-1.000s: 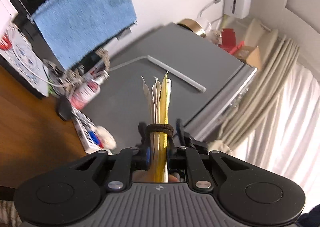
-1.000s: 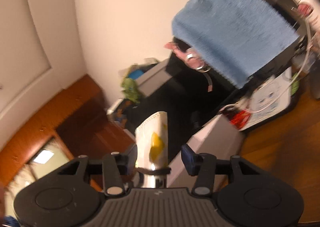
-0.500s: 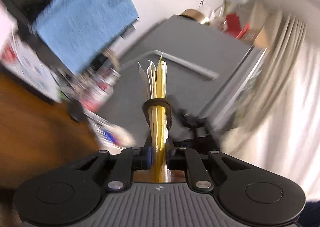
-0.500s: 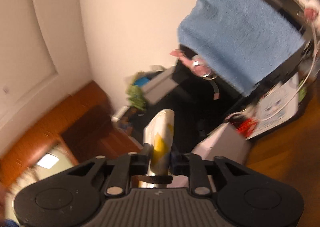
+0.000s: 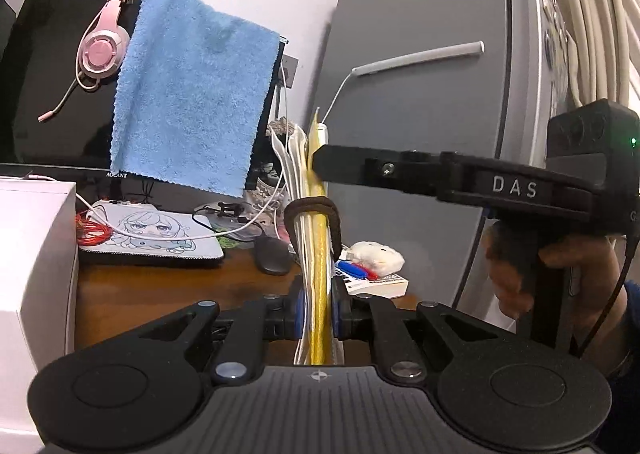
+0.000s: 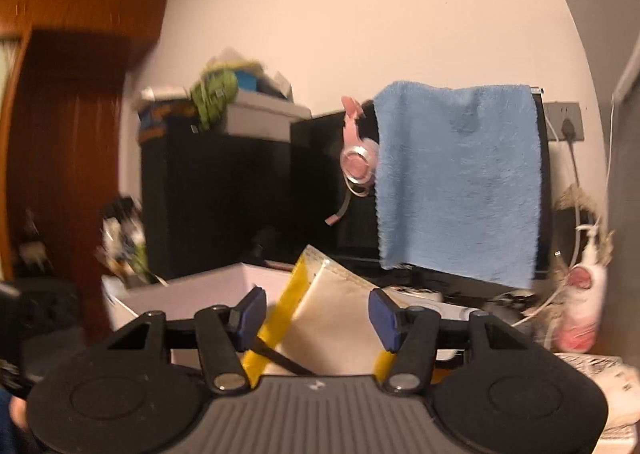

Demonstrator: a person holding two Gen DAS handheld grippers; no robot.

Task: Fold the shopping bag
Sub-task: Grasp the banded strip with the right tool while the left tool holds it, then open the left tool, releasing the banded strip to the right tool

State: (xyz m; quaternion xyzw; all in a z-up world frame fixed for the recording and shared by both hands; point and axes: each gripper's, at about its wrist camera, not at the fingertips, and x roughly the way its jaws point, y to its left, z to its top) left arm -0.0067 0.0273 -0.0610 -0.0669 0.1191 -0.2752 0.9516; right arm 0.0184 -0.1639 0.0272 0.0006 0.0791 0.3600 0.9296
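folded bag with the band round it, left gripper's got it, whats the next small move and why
Probably draw the right gripper clear. Its jaws are opening and its pads stand off the folded bag, while the left gripper clamps the bag below the brown band. The fold looks secured.

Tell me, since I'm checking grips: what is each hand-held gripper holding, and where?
Left hand-held gripper pinches the folded bag below its elastic band. Right hand-held gripper is opening, bag between, not pressed.
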